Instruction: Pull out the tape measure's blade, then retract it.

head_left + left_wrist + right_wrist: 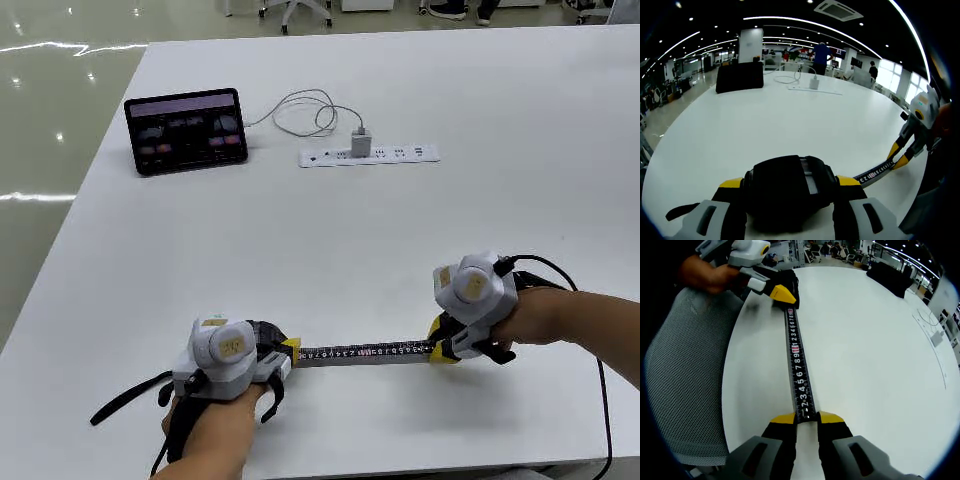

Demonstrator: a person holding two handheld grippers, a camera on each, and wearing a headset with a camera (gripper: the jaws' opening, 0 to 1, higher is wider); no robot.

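The black tape measure case sits between the yellow-tipped fingers of my left gripper, which is shut on it; in the head view the case is at the near left of the white table, by my left gripper. Its blade runs flat across the table to the right. My right gripper pinches the blade's end. In the right gripper view the numbered blade stretches from my right gripper to the case.
A dark tablet stands at the far left of the table. A white power strip with a plugged charger and coiled cable lies behind the middle. The table's near edge runs just below both hands.
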